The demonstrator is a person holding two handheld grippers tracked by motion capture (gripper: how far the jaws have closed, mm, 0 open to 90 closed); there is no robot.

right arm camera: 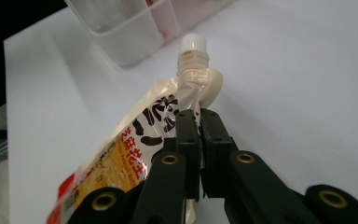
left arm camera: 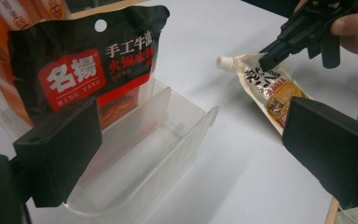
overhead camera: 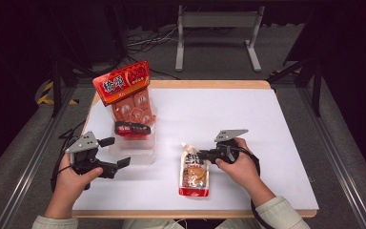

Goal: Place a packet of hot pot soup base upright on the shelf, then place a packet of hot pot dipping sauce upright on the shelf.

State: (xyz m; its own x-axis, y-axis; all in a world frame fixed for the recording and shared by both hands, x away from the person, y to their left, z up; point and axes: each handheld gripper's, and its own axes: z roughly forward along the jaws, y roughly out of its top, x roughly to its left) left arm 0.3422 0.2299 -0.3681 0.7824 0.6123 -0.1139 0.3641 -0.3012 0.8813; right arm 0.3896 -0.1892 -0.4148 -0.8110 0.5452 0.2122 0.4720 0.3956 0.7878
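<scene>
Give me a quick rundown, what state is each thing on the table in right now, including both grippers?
Spout pouch: cap on, lying on table, pinched near spout.
Right gripper: shut on the pouch.
Left gripper: open, holding nothing.
Clear plastic bin: near compartment empty.
Black sachet: standing upright in bin.
Orange pack: upright, leaning in bin.

Bright overhead light on the white table (overhead camera: 248, 124), dark surroundings; gripper views soft, slightly blurred.

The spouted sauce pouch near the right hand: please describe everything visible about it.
The glossy cream plastic sauce pouch has a white screw cap on a ribbed spout, black characters, an orange food picture and a red bottom edge. It lies on the white table, spout towards the clear plastic bin. The right hand-held gripper pinches its upper edge below the spout.
</scene>
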